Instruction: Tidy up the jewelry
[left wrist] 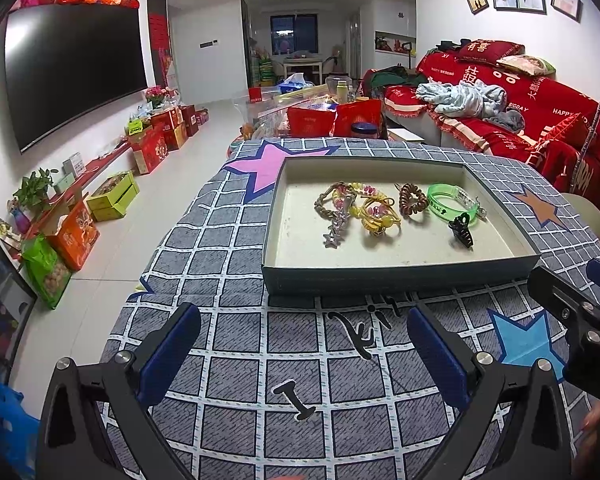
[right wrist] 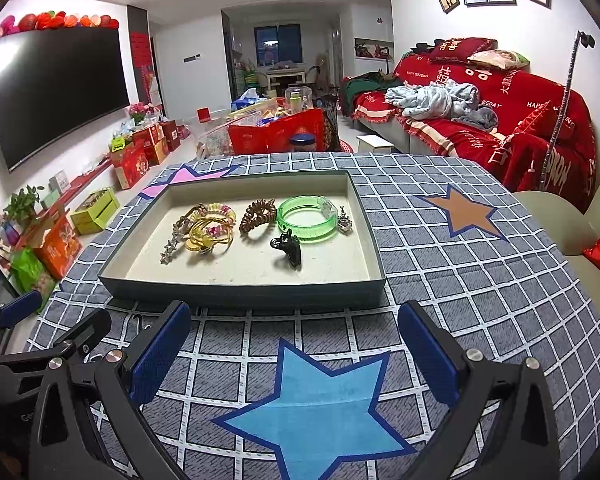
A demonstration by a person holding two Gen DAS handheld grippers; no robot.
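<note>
Both wide open, empty: left gripper [left wrist: 303, 354], right gripper [right wrist: 294, 350]. Approach shallow grey cardboard tray [right wrist: 244, 290] from above; take black claw hair clip [right wrist: 287, 252] first, clear of translucent green plastic bangle [right wrist: 306, 218].

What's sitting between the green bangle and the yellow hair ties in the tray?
The brown spiral hair tie lies between the green bangle and the yellow hair ties, apart from both. The right wrist view shows it best.

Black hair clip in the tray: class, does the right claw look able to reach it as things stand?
Probably yes. The right claw is open and empty, facing the tray, and the black hair clip lies apart near the front, only the low wall between them.
</note>
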